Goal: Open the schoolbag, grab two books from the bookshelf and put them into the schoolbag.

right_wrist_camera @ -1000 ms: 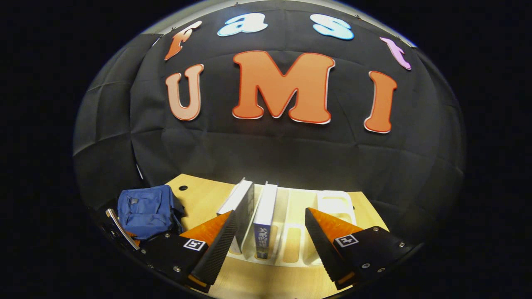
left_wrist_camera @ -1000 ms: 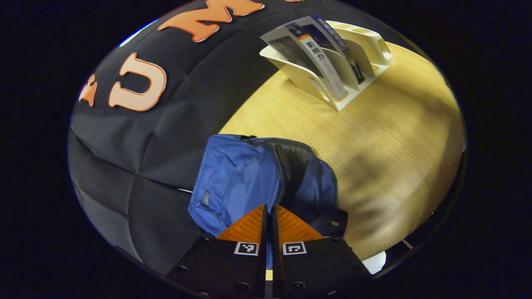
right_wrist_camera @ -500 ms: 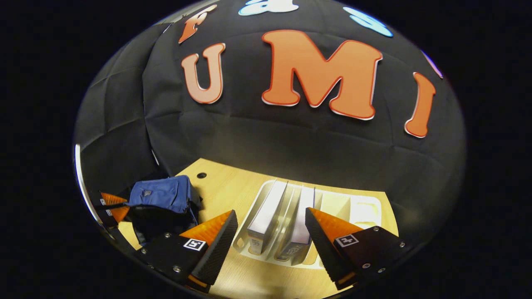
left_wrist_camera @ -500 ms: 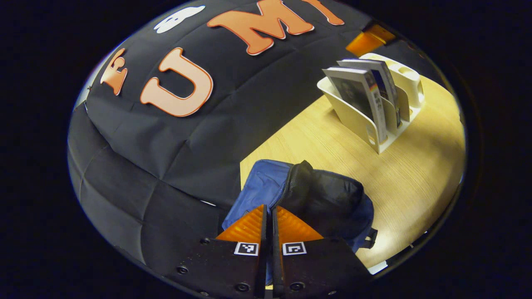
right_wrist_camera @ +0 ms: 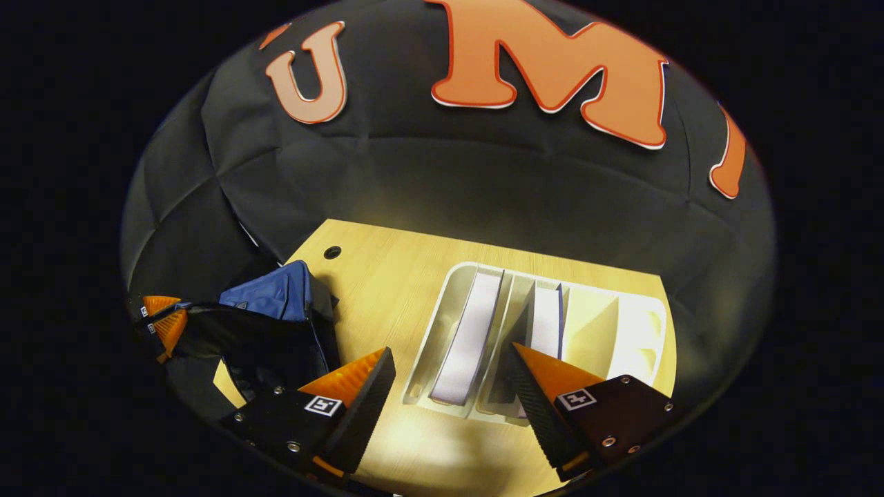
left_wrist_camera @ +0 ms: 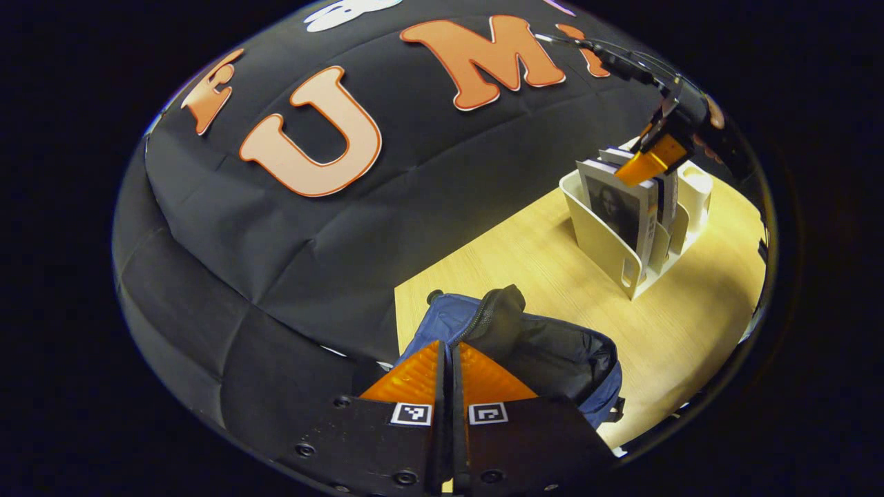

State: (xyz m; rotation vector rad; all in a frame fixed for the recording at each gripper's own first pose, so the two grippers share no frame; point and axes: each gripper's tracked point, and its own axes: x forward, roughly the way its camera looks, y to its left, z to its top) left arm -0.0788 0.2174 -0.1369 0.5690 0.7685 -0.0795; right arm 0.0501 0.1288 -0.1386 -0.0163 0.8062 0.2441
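The blue schoolbag [left_wrist_camera: 442, 321] lies at the table's near left corner with its zip undone and its black lining [left_wrist_camera: 552, 359] showing. My left gripper [left_wrist_camera: 449, 344] is shut on the rim of the bag's mouth and holds it up; the right gripper view shows it at the bag's edge [right_wrist_camera: 162, 319]. The white bookshelf [right_wrist_camera: 442, 324] holds two upright books. My right gripper [right_wrist_camera: 450, 350] hangs open just above them, its fingers either side of the left book [right_wrist_camera: 469, 338]; the second book [right_wrist_camera: 548, 321] stands one slot to the right. The left gripper view shows the right gripper [left_wrist_camera: 649, 162] over the books.
The light wooden table [right_wrist_camera: 387, 276] has a round cable hole [right_wrist_camera: 332, 252] near its back left corner. The shelf's right compartments [right_wrist_camera: 635, 338] hold no books. The black cloth wall runs close behind the table. Bare tabletop lies between bag and shelf.
My right gripper has moved over the shelf and tipped down onto the book tops. My left gripper has lifted the bag's rim, so the mouth gapes wider.
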